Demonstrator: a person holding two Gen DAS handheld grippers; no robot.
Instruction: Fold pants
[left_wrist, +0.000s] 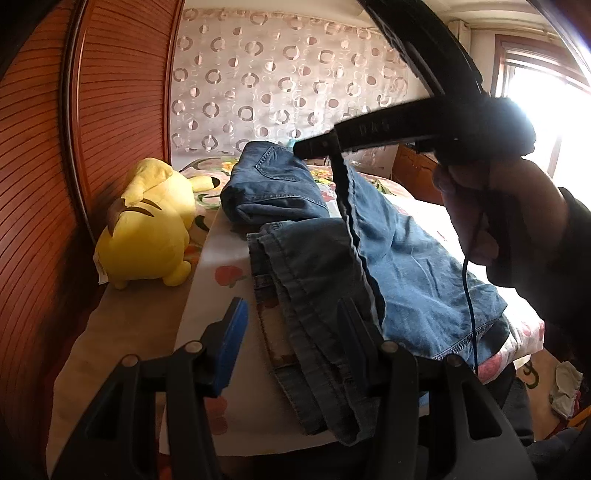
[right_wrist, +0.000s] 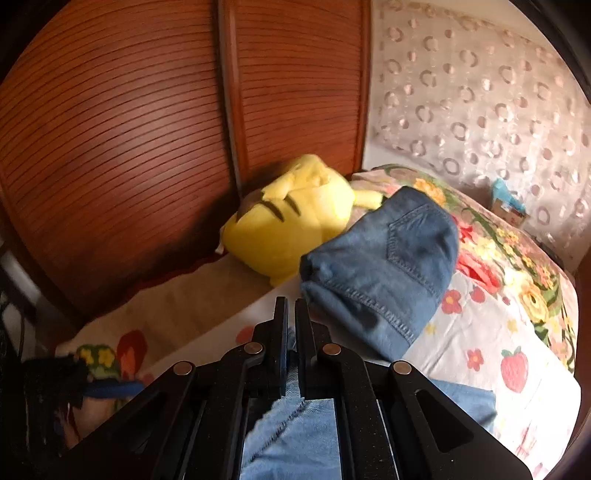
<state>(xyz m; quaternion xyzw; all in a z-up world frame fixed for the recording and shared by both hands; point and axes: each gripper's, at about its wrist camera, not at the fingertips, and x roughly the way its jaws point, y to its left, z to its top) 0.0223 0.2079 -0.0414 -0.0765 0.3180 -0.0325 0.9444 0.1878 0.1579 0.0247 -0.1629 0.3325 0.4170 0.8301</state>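
left gripper (left_wrist: 291, 343) jaws spread wide, blue pads showing, nothing pinched; a denim leg of the pants (left_wrist: 314, 295) runs between the two fingers without either clearly touching it. pants lie on the floral bed sheet (left_wrist: 218, 266) directly ahead of this claw, one end bunched into a rolled lump farther ahead, the rest draped off to its right over the bed edge. right gripper (right_wrist: 291, 321) jaws nearly closed, narrow gap only, a fold of light denim clamped between them and trailing back under the claw toward the camera. in the left wrist view the right gripper (left_wrist: 314, 146) sits above and ahead, tip lifting a hem edge of the pants upward so the cloth hangs taut below it; the right hand (left_wrist: 491, 206) wraps its handle at right. from the right claw, the rolled part of the pants with a back pocket (right_wrist: 402, 240) sits just ahead and to the right. yellow plush toy (right_wrist: 291, 225) ahead left of the right claw, touching the rolled denim or just beside it, cannot tell. wooden slatted wardrobe doors (right_wrist: 147, 129) behind the toy. patterned curtain (left_wrist: 280, 81) far ahead.
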